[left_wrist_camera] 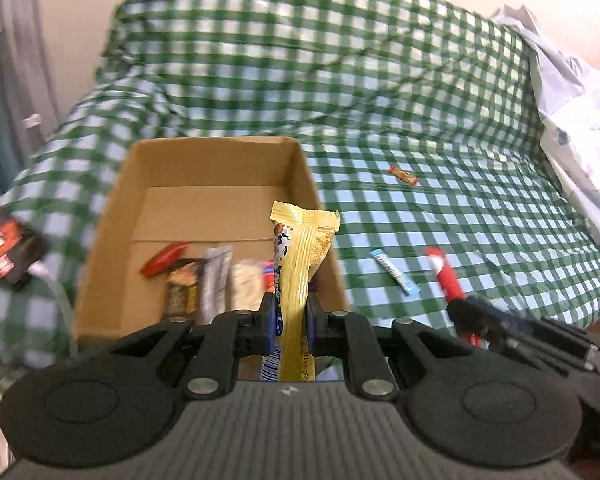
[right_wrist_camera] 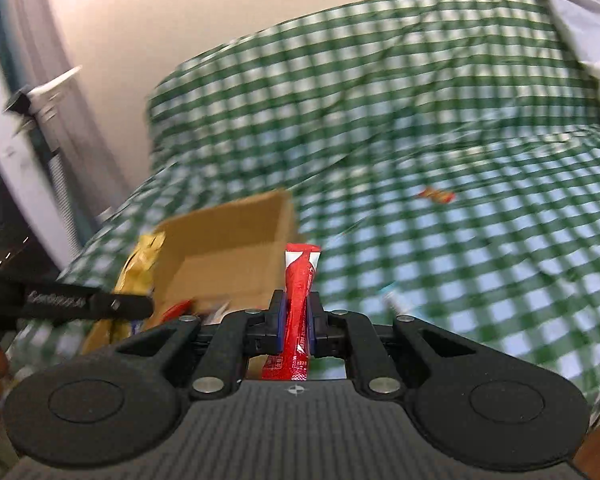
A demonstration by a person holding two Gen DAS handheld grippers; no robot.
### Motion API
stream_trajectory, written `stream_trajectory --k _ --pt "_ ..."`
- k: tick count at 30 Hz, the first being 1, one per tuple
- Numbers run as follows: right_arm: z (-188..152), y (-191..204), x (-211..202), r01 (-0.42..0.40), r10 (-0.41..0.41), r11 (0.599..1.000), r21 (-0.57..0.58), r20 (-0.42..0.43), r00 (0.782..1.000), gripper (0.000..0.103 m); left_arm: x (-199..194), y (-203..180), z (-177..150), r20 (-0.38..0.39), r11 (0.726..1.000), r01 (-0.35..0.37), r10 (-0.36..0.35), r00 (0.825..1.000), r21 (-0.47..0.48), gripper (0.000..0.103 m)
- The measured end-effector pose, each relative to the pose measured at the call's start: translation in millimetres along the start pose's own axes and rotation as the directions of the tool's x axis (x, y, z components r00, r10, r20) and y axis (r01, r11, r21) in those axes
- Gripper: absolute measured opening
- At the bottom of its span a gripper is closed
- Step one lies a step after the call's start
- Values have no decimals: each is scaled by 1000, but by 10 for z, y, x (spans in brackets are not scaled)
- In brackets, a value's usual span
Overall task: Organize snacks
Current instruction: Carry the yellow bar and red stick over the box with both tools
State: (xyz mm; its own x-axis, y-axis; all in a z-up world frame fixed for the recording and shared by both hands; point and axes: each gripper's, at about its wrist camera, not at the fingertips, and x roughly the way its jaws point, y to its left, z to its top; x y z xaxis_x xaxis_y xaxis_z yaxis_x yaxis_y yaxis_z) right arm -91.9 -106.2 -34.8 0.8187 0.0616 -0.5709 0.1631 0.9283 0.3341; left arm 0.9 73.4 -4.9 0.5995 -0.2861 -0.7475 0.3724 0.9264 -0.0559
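My left gripper (left_wrist_camera: 291,312) is shut on a yellow snack packet (left_wrist_camera: 302,256) and holds it upright over the near right corner of an open cardboard box (left_wrist_camera: 204,160). Several snacks (left_wrist_camera: 208,276) lie in the box. My right gripper (right_wrist_camera: 297,316) is shut on a red stick packet (right_wrist_camera: 299,292), which also shows at the right of the left wrist view (left_wrist_camera: 444,276). The box (right_wrist_camera: 236,232) lies ahead and to its left. The yellow packet (right_wrist_camera: 140,264) and the left gripper's arm show at the left of the right wrist view.
A green-and-white checked cloth (left_wrist_camera: 380,100) covers the surface. A blue-and-white stick packet (left_wrist_camera: 394,270) and a small red-orange candy (left_wrist_camera: 403,175) lie on it, right of the box. A white plastic bag (left_wrist_camera: 572,120) sits far right. A dark red-and-black package (left_wrist_camera: 8,256) lies at the left.
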Motion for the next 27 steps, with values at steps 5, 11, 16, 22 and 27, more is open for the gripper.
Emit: stream_trajectory --k 5,11,16,22,27 --pt "-271 453 -184 -25 21 995 -97 -39 999 11 -444 256 -298 73 999 21 -18 997 -42 16" --pt "-302 714 -452 -27 26 987 -159 -8 1000 11 -679 395 -370 90 990 56 -45 995 -129 16" --pt "-331 883 -551 -38 41 982 -185 9 999 11 -892 501 -437 122 989 37 -19 992 -145 16" --pt "-386 891 -682 -35 43 980 -197 37 998 11 -980 437 -536 129 988 50 -31 991 -145 16" --pt "-411 864 -702 -30 36 981 -193 28 999 11 -947 453 -545 120 987 53 -35 992 -149 16"
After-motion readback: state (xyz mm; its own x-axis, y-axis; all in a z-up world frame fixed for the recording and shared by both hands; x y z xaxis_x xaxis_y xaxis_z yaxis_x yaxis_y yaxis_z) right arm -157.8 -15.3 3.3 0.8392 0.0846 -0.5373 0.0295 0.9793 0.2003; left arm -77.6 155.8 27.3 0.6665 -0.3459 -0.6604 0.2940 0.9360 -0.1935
